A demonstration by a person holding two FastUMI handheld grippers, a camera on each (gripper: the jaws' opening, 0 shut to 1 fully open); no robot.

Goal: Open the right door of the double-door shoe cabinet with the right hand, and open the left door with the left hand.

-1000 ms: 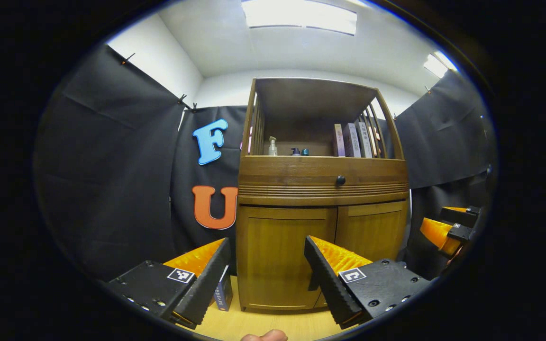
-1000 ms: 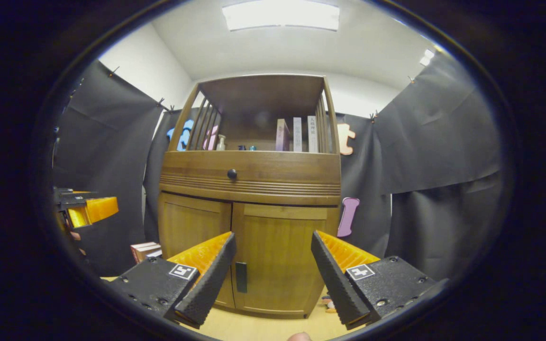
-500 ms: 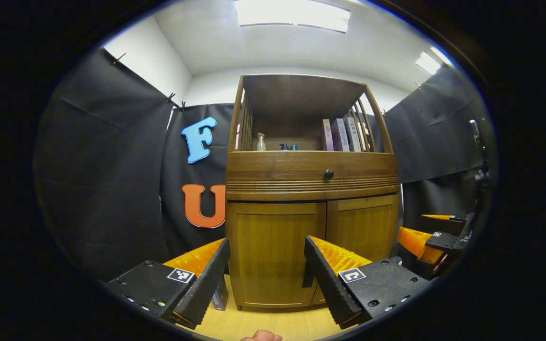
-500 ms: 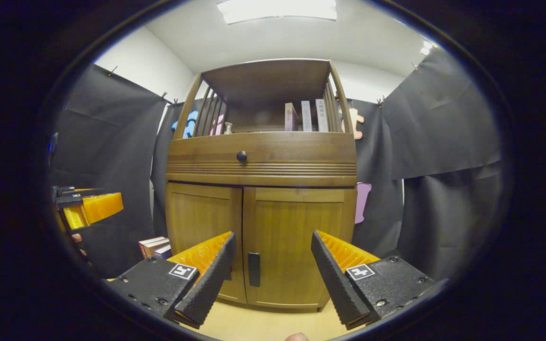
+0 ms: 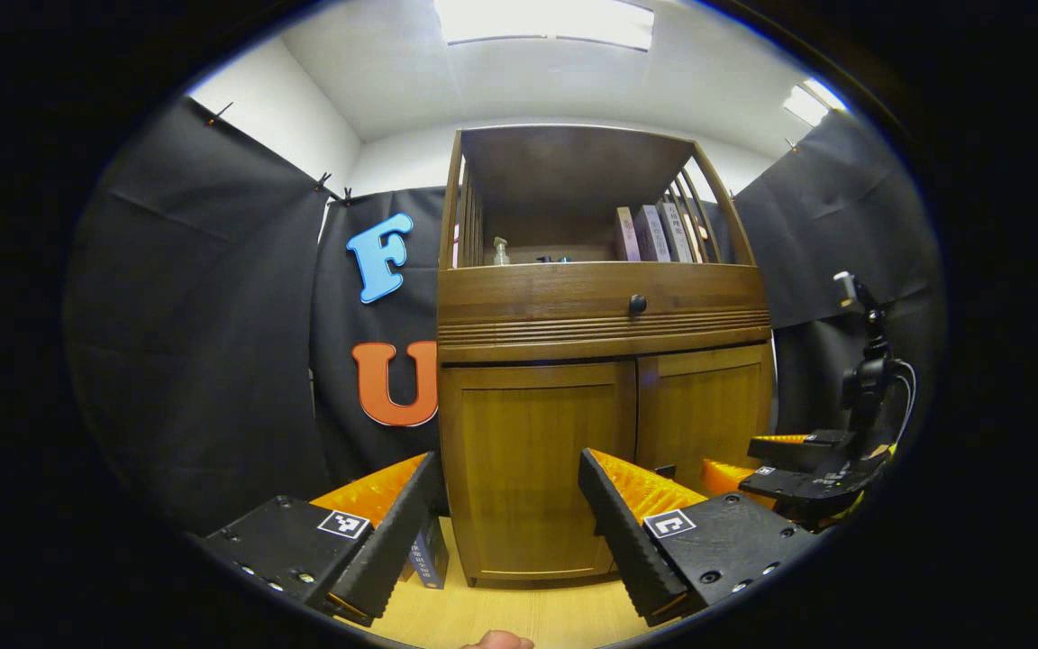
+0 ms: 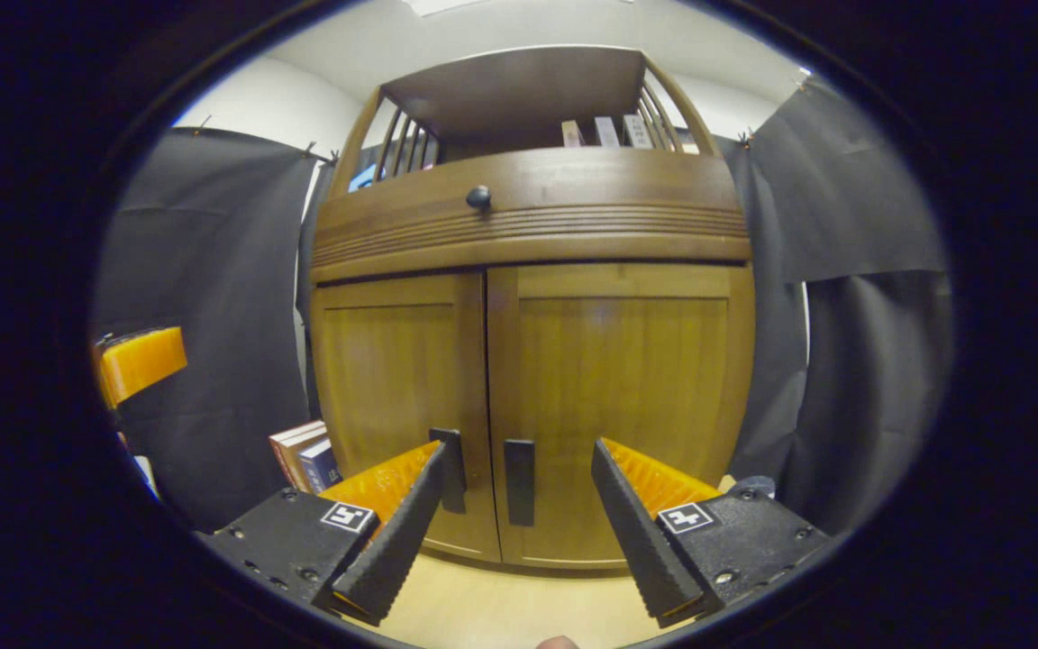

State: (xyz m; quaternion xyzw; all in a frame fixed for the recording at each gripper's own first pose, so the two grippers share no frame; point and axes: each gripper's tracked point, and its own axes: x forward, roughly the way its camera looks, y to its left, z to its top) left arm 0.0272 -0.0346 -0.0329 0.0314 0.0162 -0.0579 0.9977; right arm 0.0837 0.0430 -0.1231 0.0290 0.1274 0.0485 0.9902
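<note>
The shoe cabinet is standing on the wooden floor against the black cloth wall, both doors sitting shut. In the left gripper view, the left gripper is hanging with its fingers spread wide in front of the left door, apart from it and gripping nothing; the right door is lying beyond its right finger. A few books are standing on the floor at the cabinet's left front corner, just behind the left finger. This view is also taking in the open shelf with a pump bottle and upright books, and, near the cabinet's right edge, the right gripper being held low.

In the right gripper view, the right gripper is sitting much closer to the cabinet, fingers spread wide and empty. Between them are showing two dark handles: the left door's handle just beside the left finger, and the right door's handle in the gap, untouched. The drawer knob is showing above.
</note>
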